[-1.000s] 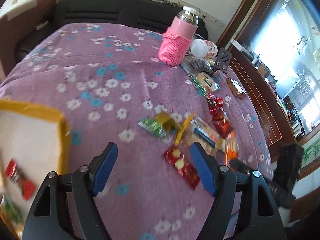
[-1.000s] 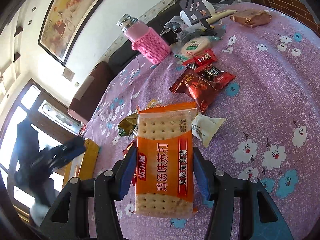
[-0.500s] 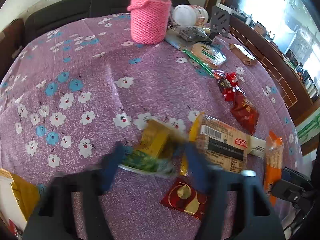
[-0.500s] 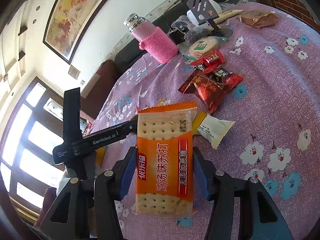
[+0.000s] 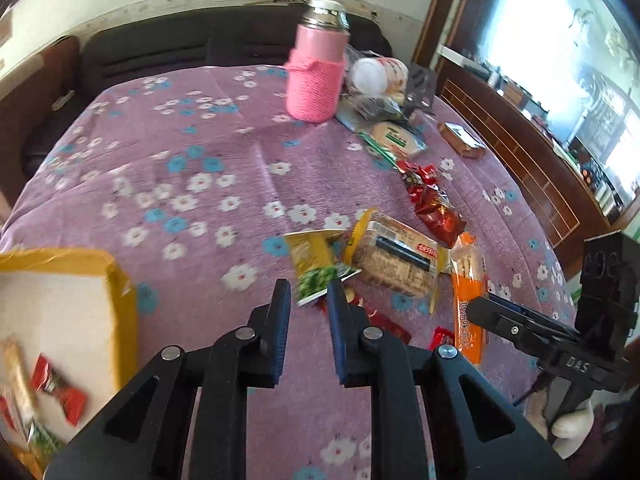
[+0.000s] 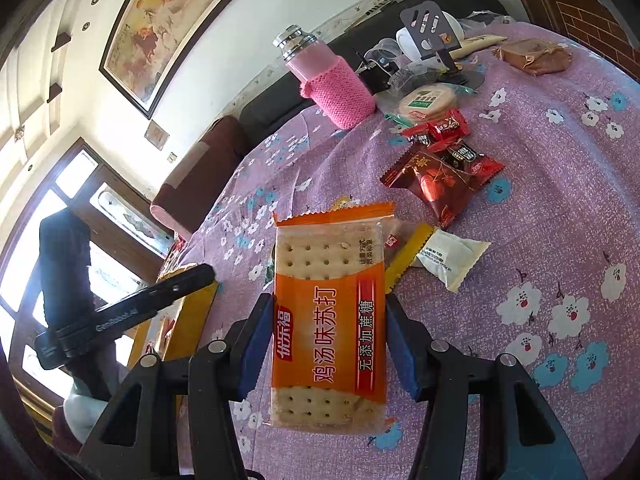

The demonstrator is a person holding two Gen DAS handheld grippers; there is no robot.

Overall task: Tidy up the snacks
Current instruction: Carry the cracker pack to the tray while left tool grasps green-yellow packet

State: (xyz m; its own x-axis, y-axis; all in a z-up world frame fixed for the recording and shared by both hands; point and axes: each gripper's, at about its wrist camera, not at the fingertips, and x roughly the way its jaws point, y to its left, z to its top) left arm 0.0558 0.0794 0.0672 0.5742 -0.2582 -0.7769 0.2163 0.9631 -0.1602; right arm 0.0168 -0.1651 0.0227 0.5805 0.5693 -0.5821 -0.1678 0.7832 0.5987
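Observation:
My left gripper [image 5: 308,294] is shut on the corner of a yellow-and-green snack packet [image 5: 316,266] and holds it just above the purple flowered tablecloth [image 5: 192,168]. My right gripper [image 6: 330,312] is shut on an orange cracker pack [image 6: 330,320], which also shows in the left wrist view [image 5: 466,300]. A yellow box [image 5: 60,312] with several snacks in it sits at the left. A biscuit pack [image 5: 396,256] and red candies [image 5: 436,208] lie on the cloth.
A pink knit-sleeved flask [image 5: 318,72] stands at the back, beside a white jar [image 5: 376,76] and a phone stand [image 5: 420,84]. A round green-label biscuit pack [image 5: 394,138] and a brown packet [image 5: 460,140] lie nearby. A white sachet [image 6: 448,256] lies by the crackers.
My left gripper swung from the yellow box to the snack pile, closed on the yellow-and-green packet and lifted it. The right gripper has kept hold of the orange cracker pack.

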